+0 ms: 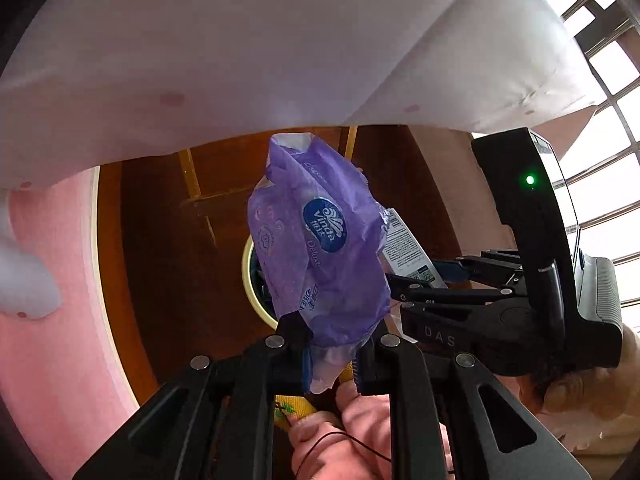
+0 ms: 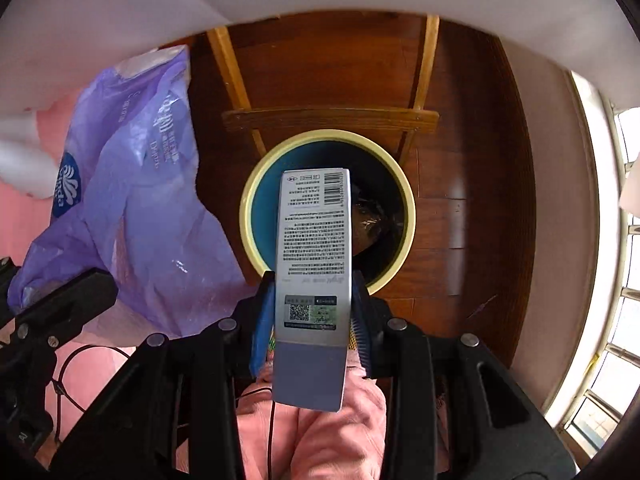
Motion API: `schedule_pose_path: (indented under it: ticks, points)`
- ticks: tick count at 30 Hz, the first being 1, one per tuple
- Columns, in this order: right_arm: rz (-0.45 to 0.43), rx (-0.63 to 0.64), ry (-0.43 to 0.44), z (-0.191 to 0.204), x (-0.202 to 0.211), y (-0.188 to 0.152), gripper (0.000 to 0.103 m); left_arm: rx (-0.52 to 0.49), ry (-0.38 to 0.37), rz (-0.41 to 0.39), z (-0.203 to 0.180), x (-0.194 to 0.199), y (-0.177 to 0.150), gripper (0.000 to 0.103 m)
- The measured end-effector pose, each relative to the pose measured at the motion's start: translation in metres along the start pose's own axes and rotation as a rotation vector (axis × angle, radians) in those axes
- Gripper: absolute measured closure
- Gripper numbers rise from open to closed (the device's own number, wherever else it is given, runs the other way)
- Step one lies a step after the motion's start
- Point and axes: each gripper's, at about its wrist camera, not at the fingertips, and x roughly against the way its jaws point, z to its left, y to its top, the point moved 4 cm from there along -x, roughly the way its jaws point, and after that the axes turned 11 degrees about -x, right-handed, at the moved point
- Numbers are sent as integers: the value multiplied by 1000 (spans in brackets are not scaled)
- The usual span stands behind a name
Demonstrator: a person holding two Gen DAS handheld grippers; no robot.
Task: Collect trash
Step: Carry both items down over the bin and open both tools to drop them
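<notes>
My left gripper (image 1: 330,354) is shut on a crumpled purple tissue wrapper (image 1: 320,240), which hangs over the floor; the same wrapper (image 2: 132,208) fills the left of the right wrist view. My right gripper (image 2: 312,320) is shut on a grey carton (image 2: 314,264) with printed text and a barcode, held directly above the round bin (image 2: 250,200) with a cream rim and dark teal inside. Dark trash lies in the bin. In the left wrist view the bin (image 1: 250,280) is mostly hidden behind the wrapper, and the right gripper (image 1: 416,280) with the carton (image 1: 406,248) comes in from the right.
A white tablecloth (image 1: 240,48) overhangs the top of both views. Wooden table legs and a crossbar (image 2: 328,118) stand on the brown floor behind the bin. Pink clothing (image 2: 328,432) sits below the grippers. A barred window (image 1: 608,72) is at the right.
</notes>
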Motion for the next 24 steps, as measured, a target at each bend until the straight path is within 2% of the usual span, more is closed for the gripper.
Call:
schedule_pose_path:
  ticks: [3, 7, 8, 9, 10, 11, 16, 21, 24]
  points:
    - [21, -64, 17, -17, -39, 18, 70, -22, -1, 42, 8, -46, -1, 89]
    - [47, -124, 52, -30, -74, 36, 59, -77, 13, 105, 12, -96, 3, 82]
    - [45, -125, 54, -33, -80, 44, 50, -87, 20, 113, 13, -106, 4, 75]
    - [37, -120, 56, -34, -82, 46, 45, -92, 23, 120, 14, -113, 7, 68]
    - [28, -112, 58, -35, -83, 48, 42, -95, 24, 127, 15, -119, 8, 57]
    - [20, -106, 57, -36, -83, 48, 42, -98, 27, 128, 15, -123, 9, 50]
    - [12, -109, 65, -45, -76, 50, 42, -85, 55, 119, 15, -128, 17, 42]
    - [18, -87, 62, -54, -71, 51, 42, -43, 84, 100, 17, -109, 28, 40]
    - [17, -60, 57, -52, -54, 44, 42, -11, 104, 92, 20, -87, 30, 38]
